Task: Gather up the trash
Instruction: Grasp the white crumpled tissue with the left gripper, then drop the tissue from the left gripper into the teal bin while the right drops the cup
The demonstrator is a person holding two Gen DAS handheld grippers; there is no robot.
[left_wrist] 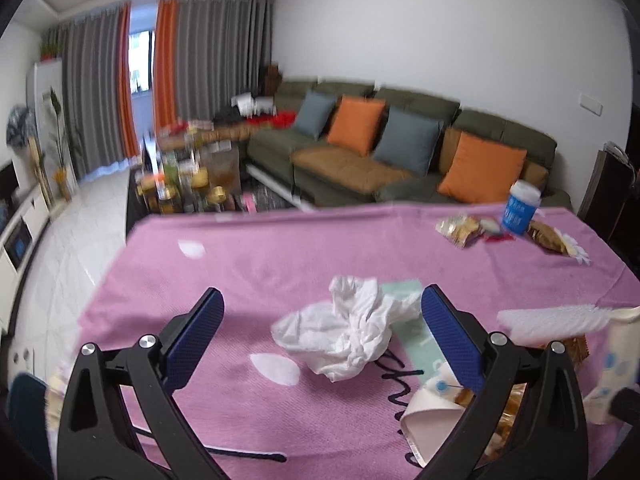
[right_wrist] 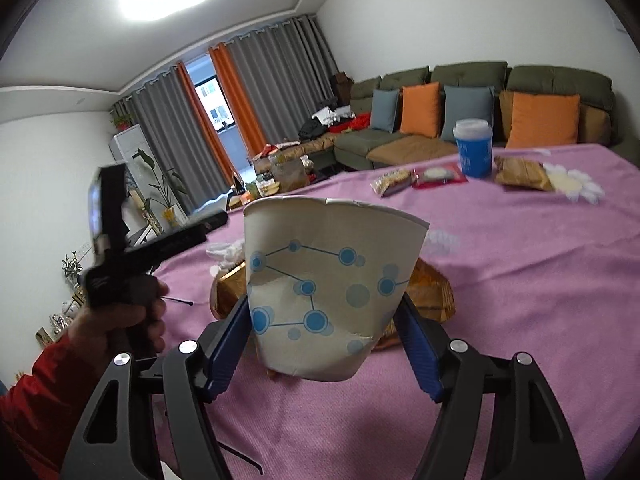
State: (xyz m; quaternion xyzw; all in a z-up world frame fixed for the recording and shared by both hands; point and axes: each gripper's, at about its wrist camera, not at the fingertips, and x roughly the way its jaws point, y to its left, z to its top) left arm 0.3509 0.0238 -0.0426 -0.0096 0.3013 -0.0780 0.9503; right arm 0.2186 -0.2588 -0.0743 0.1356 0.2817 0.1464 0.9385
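My left gripper is open, jaws wide apart above a crumpled white tissue on the pink tablecloth. My right gripper is shut on a squashed white paper cup with blue dots and holds it above the table. A gold snack wrapper lies behind the cup. In the left wrist view a flattened paper cup lies under the right finger, and the held cup shows at the right edge.
At the table's far side stand a blue cup with a white lid, several snack packets and a brown wrapper. A black cotton swab lies near me. A green sofa and a cluttered coffee table are beyond.
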